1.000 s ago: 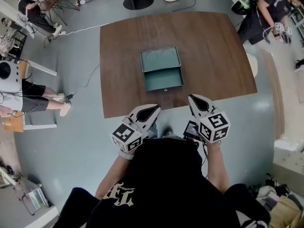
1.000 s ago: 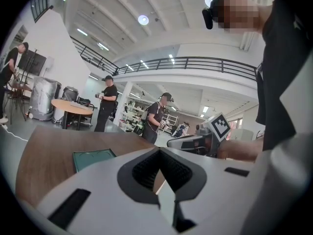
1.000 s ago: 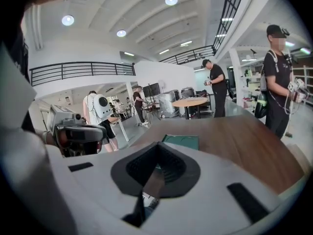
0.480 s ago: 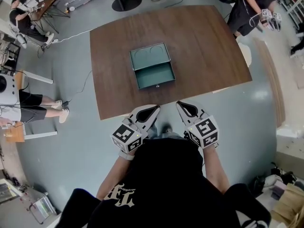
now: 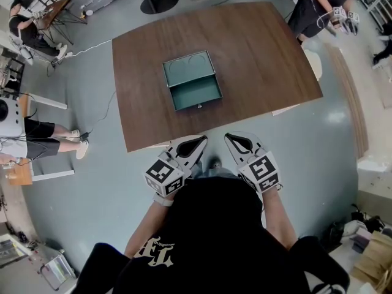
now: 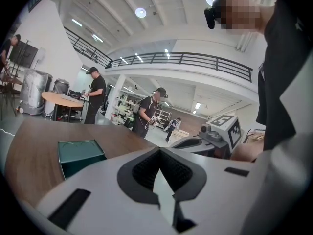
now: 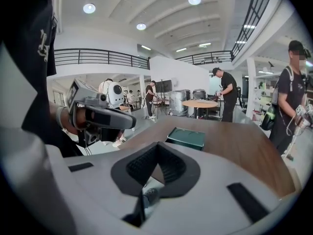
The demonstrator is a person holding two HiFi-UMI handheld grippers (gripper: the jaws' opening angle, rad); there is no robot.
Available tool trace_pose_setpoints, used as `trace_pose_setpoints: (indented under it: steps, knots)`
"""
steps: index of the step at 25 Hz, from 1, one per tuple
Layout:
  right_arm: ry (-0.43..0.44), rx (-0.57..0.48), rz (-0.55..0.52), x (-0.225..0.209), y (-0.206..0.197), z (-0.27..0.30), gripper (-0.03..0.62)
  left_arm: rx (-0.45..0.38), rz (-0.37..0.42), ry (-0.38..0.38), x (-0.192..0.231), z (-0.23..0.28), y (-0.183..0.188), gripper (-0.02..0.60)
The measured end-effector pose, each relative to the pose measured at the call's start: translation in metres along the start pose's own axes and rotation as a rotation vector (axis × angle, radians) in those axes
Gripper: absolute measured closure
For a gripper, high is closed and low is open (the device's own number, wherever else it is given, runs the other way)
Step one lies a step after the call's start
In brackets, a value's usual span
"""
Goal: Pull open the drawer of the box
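A green metal box [image 5: 189,68] sits mid-table with its drawer [image 5: 196,94] pulled out toward me, empty inside, a small knob [image 5: 198,106] on its front. Both grippers hang close to my body, off the near edge of the brown table [image 5: 263,54]. My left gripper [image 5: 195,144] is shut and holds nothing. My right gripper [image 5: 236,141] is likewise shut and empty. In the left gripper view the shut jaws [image 6: 158,151] point past the box [image 6: 78,153]. The right gripper view shows its shut jaws [image 7: 157,146] with the box [image 7: 186,137] well beyond them.
A person [image 5: 312,8] with grippers stands at the table's far right corner. Someone sits at the left [image 5: 27,130], and another at a small desk [image 5: 37,20] at the far left. A cable [image 5: 104,112] lies on the grey floor. A round table's base [image 5: 156,2] stands beyond.
The table and box have drawn farther from me in the head view. The right gripper has come back and inward toward my body. The left gripper has hardly moved. Both stay shut.
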State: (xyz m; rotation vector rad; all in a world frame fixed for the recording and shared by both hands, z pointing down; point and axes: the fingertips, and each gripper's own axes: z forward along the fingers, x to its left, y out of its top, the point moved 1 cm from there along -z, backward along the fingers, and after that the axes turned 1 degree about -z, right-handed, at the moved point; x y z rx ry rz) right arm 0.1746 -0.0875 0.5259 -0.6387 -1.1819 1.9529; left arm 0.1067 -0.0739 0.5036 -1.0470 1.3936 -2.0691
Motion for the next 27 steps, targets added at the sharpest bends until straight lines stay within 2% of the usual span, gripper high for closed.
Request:
trace_pose_setpoints:
  steps: [12, 21, 27]
  knots:
    - [0.022, -0.015, 0.006, 0.003, -0.004, -0.012, 0.605, 0.017, -0.009, -0.009, -0.011, 0.0, -0.01, 0.576]
    - [-0.075, -0.029, -0.009, -0.036, 0.004, -0.038, 0.605, 0.027, -0.003, -0.042, -0.019, 0.005, -0.013, 0.575]
    - [-0.106, -0.027, -0.006, -0.041, 0.001, -0.043, 0.605, 0.034, 0.004, -0.05, -0.02, 0.001, -0.015, 0.575]
